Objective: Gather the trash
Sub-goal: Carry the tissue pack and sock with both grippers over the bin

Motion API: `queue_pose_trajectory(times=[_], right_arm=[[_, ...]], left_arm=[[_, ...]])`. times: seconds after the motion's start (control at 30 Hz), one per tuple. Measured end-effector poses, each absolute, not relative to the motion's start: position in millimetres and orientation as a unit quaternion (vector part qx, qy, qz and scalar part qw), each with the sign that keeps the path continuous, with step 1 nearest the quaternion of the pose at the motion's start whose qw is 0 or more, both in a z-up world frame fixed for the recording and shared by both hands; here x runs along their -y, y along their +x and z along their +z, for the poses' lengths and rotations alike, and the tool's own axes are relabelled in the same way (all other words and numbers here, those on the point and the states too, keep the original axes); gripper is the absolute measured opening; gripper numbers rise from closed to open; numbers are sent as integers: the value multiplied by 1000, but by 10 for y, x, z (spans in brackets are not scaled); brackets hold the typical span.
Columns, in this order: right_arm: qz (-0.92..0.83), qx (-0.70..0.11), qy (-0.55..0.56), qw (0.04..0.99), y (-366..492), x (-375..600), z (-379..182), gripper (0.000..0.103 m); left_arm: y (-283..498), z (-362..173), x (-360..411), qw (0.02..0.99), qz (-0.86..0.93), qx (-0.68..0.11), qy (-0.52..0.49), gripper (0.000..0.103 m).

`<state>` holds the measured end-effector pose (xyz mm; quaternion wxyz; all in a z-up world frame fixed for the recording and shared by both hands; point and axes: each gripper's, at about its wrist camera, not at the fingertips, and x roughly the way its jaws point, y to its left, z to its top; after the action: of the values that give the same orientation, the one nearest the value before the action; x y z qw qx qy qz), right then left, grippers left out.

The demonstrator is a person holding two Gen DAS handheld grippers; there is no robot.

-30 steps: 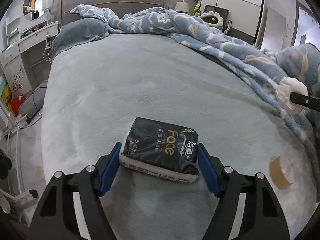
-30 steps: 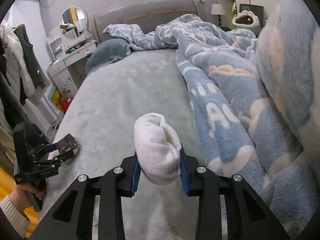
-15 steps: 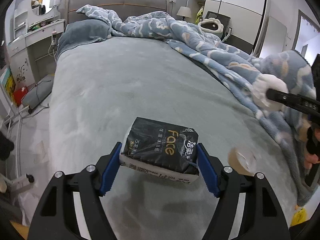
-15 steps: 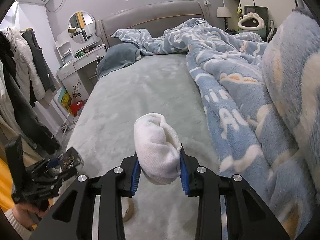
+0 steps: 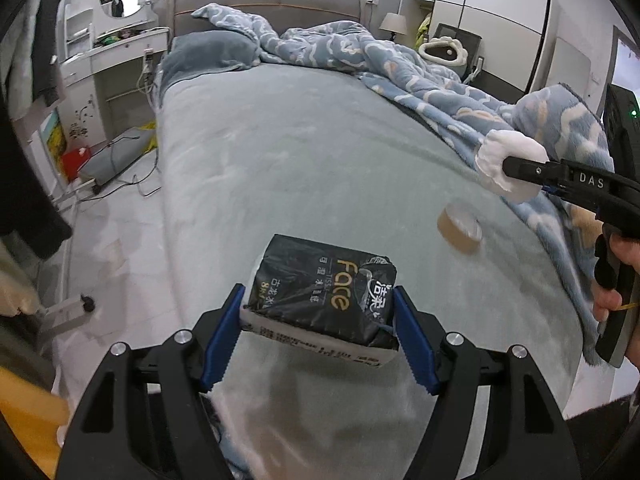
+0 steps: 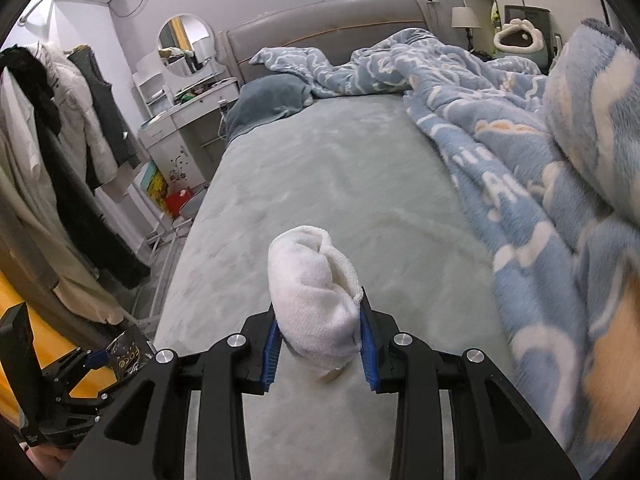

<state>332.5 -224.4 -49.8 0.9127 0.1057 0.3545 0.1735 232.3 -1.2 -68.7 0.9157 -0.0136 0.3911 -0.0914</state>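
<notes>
While both grippers are loaded, the job right now, as I read it, is carrying the pickings off the bed [image 5: 304, 152] to wherever the rubbish goes; no bin shows in either view, so I cannot say where that is.

The left gripper [image 5: 320, 320] has its blue pads pinching a black tissue pack [image 5: 324, 292] across its short sides, the pack held clear of the grey cover near the foot of the bed. The right gripper [image 6: 320, 332] pinches a rolled white cloth [image 6: 312, 292] low down, so most of the roll stands proud above the pads.

In the left wrist view, a roll of brown tape [image 5: 460, 226] lies on the cover at about two o'clock from the pack, just beside the edge of the blue blanket [image 5: 420, 68]. In the right wrist view, something tan peeks out just below the cloth, probably that same roll.

To do this well, I'd keep both grips firm. The pack is soft and could sag or slide if the squeeze eases. The cloth looks top-heavy, so a quick swing might tip it out; carry it level and unhurried. Keep the right side wide of the blanket's fluffy edge, which could snag. The tape would need a free gripper later.
</notes>
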Motion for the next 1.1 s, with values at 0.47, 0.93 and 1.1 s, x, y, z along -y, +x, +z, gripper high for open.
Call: queue_pose_trajectory(times=[0.47,0.93,1.1], right_arm=[[227,-382,94,891,2698,1408,-630,34],[297,-397,50,867,2389,400,-682,34],[319,-407,34,855,2346,52,-751,34]], left_arm=[[1726,-871,-607,907,-20,-420,-15,74],[1583,-1461,-1423,855,55,-513,-44,75],[1516,-1661,-1637,833,67,-547,-52,76]])
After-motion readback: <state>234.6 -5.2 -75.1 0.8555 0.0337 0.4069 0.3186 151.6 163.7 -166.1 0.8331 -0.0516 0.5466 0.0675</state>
